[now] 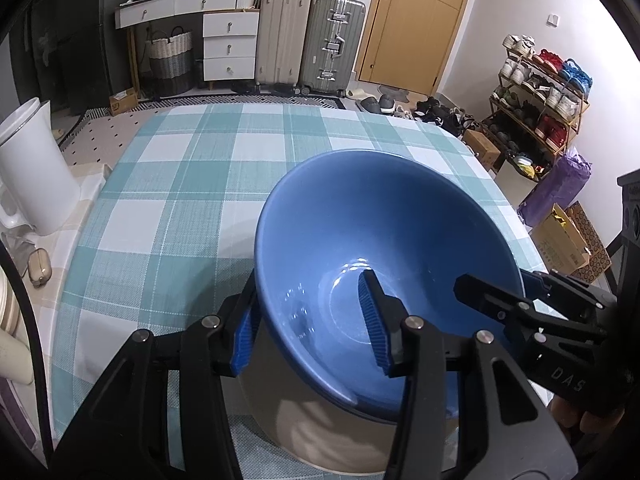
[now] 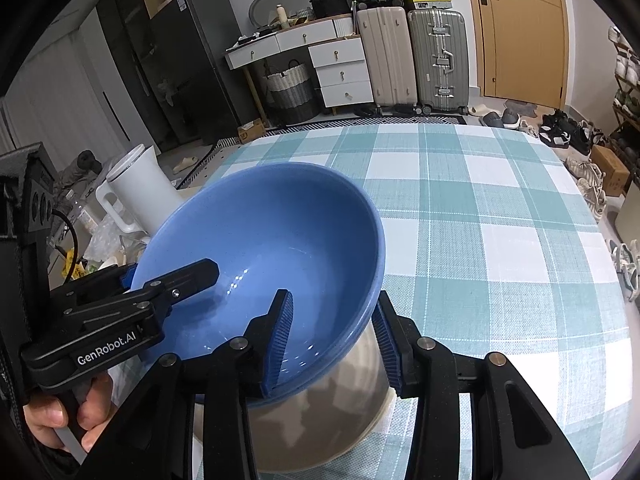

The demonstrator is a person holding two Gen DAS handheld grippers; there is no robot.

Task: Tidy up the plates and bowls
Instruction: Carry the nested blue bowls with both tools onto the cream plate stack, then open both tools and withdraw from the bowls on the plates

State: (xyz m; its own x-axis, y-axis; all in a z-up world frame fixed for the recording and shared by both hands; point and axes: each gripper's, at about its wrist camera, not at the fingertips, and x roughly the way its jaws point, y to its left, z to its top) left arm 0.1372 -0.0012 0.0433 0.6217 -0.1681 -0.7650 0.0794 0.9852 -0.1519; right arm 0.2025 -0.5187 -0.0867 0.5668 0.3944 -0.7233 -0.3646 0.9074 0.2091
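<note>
A deep bowl (image 1: 380, 220) (image 2: 260, 220), blue inside and pale beige-grey outside, stands between both grippers, and its base looks to be down on the checked tablecloth (image 1: 180, 180). My left gripper (image 1: 308, 288) straddles the bowl's left wall, one blue pad inside and the other against the outside, and it appears shut on the wall. My right gripper (image 2: 332, 294) straddles the opposite wall the same way, with both pads against it. Each gripper also shows in the other's view: the right gripper (image 1: 496, 280), and the left gripper (image 2: 172, 270) held by a hand (image 2: 52, 416).
A white jug (image 1: 32, 168) (image 2: 140, 184) stands off the cloth's left edge, with a small beige case (image 1: 40, 268) and clutter near it. The cloth (image 2: 480, 220) stretches beyond and right of the bowl. Suitcases, drawers and a shoe rack stand past the table.
</note>
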